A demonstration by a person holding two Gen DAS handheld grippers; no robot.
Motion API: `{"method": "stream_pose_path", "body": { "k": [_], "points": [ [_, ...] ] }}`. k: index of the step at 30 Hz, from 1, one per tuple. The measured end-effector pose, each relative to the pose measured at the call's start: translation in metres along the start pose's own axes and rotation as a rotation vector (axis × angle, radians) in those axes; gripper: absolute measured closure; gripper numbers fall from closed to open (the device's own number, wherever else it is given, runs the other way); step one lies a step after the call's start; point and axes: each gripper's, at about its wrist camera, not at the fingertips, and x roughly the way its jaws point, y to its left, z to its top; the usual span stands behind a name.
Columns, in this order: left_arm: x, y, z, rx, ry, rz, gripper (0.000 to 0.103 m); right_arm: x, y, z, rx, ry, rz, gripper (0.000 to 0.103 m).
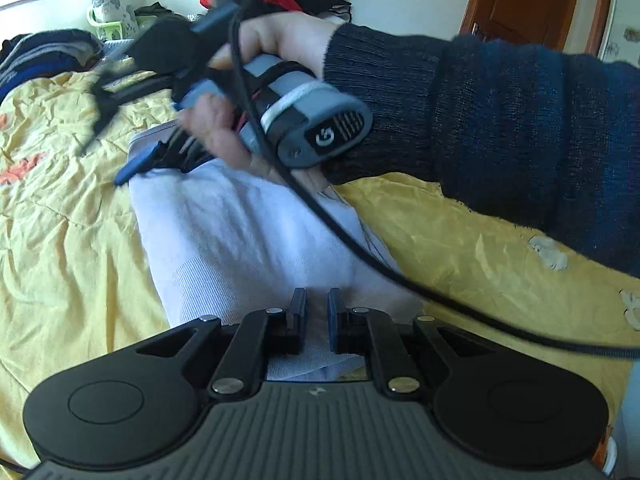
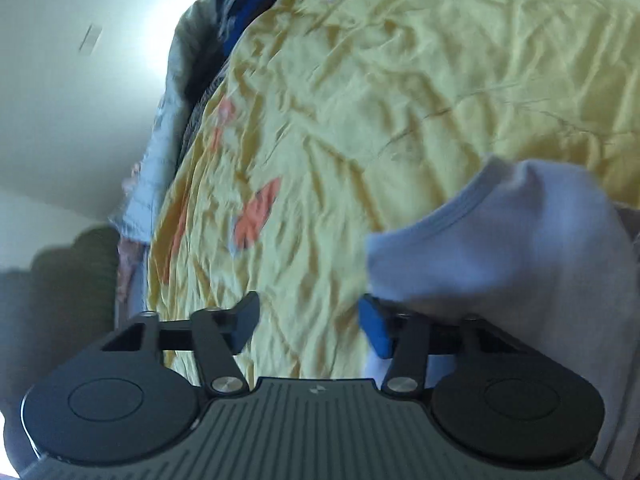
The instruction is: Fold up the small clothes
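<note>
Yellow bedspread (image 1: 72,216) lies under a small white cloth (image 1: 240,240). Left gripper (image 1: 317,312) pinches the cloth's near end. Right gripper (image 2: 310,324) is at the far end, spread apart, nothing between its fingers. Folding is starting, I think. Next it must grab that edge.

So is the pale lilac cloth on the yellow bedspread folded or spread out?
Folded: the pale lilac cloth lies doubled in layers, one edge overlapping, on the yellow bedspread.
</note>
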Motion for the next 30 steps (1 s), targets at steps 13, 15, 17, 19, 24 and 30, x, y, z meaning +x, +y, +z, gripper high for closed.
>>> {"method": "stream_pose_path", "body": {
  "k": [13, 15, 17, 19, 24, 30],
  "points": [
    [-0.018, 0.013, 0.017, -0.009, -0.039, 0.036, 0.092, -0.125, -0.018, -0.094, -0.045, -0.111, 0.070, 0.027],
    [-0.004, 0.018, 0.014, -0.029, 0.001, 0.005, 0.092, -0.126, -0.028, -0.111, -0.080, -0.122, -0.084, 0.034],
    [0.001, 0.020, 0.007, -0.022, -0.029, -0.003, 0.093, -0.127, -0.041, -0.126, -0.119, -0.176, -0.105, 0.045],
    [0.003, 0.017, 0.006, -0.018, -0.035, 0.009, 0.093, -0.131, -0.049, -0.132, -0.097, -0.212, -0.081, 0.045],
    [-0.014, 0.031, 0.021, -0.109, -0.011, -0.009, 0.092, -0.145, -0.045, -0.139, -0.046, -0.244, -0.083, 0.042],
    [-0.019, 0.104, 0.024, -0.547, -0.017, -0.126, 0.092, -0.188, -0.058, -0.155, -0.008, -0.308, -0.037, 0.029]
  ]
}}
